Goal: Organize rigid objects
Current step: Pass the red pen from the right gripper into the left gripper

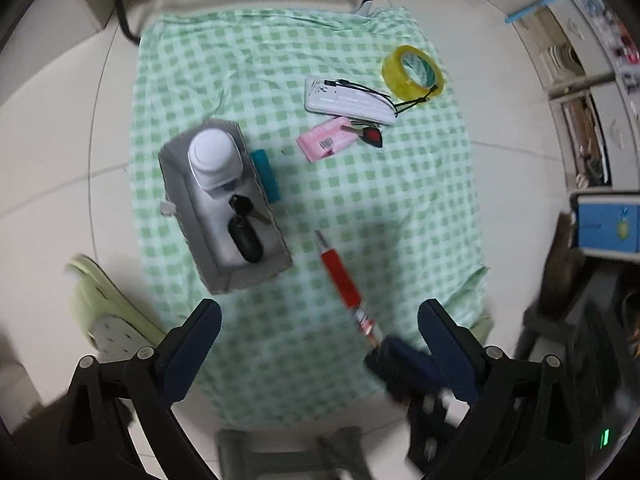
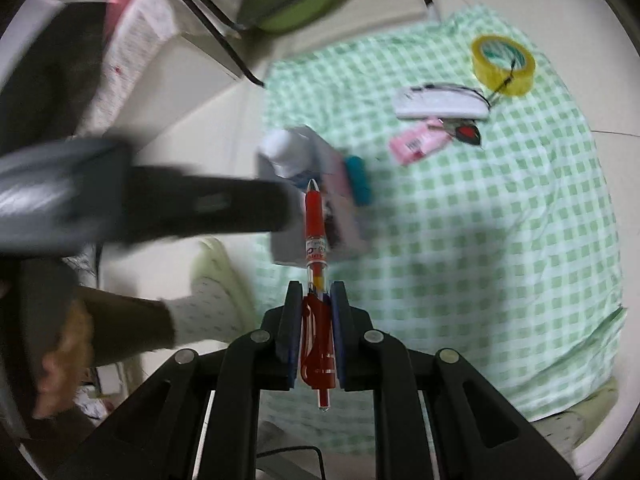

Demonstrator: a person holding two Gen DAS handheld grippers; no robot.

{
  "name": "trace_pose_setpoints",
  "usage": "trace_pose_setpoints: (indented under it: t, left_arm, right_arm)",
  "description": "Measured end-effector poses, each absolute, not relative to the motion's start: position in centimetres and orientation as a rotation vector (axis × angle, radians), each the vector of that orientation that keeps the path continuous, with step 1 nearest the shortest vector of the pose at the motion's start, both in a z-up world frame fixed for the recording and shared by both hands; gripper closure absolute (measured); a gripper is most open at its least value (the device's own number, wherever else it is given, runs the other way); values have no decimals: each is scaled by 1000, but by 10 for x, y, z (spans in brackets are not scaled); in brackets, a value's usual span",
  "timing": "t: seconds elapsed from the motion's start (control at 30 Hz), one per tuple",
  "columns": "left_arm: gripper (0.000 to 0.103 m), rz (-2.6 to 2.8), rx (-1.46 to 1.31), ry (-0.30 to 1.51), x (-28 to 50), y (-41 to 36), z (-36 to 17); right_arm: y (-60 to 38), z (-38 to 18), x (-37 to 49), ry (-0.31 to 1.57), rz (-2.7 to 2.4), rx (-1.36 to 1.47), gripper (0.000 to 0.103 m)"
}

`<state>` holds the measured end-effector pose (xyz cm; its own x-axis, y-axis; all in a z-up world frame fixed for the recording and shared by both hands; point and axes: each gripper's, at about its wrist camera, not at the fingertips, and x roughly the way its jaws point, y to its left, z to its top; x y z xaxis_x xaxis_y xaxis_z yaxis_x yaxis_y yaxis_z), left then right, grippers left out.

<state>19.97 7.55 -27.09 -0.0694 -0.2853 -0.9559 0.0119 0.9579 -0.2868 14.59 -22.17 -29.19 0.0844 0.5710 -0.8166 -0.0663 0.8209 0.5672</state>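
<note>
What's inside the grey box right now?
The grey box holds a white bottle, a black-headed key and a black fob. Anything under the bottle is hidden.

A red pen (image 1: 341,276) is gripped at its lower end by the blurred right gripper (image 1: 390,354) above a green checked cloth (image 1: 400,220). A grey box (image 1: 224,204) is seen left, the left gripper (image 1: 320,328) spread wide.

The grey box (image 2: 316,216) smears with motion blur (its contents unreadable), partly behind the red pen (image 2: 316,232).
</note>
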Motion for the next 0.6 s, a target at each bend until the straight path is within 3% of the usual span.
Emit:
trace_pose_setpoints:
  t: [0.07, 0.13, 0.17, 0.33, 0.5, 0.6]
  left_arm:
    - [22, -245, -303, 1643, 199, 83, -275]
    - [53, -278, -406, 1669, 199, 87, -279]
    - [94, -286, -411, 1679, 199, 88, -280]
    - [95, -207, -216, 1586, 202, 97, -268]
    - [95, -96, -146, 1519, 205, 120, -263]
    - [95, -28, -128, 1499, 209, 131, -267]
  right_arm:
    - [-215, -279, 140, 1371, 511, 456, 87]
    - [-206, -268, 136, 1355, 530, 430, 87]
    - [-201, -264, 136, 1356, 538, 406, 87]
    - [-183, -262, 129, 1418, 505, 278, 87]
    - [-184, -294, 121, 1512, 416, 161, 49]
    - [-180, -309, 115, 1532, 404, 39, 47]
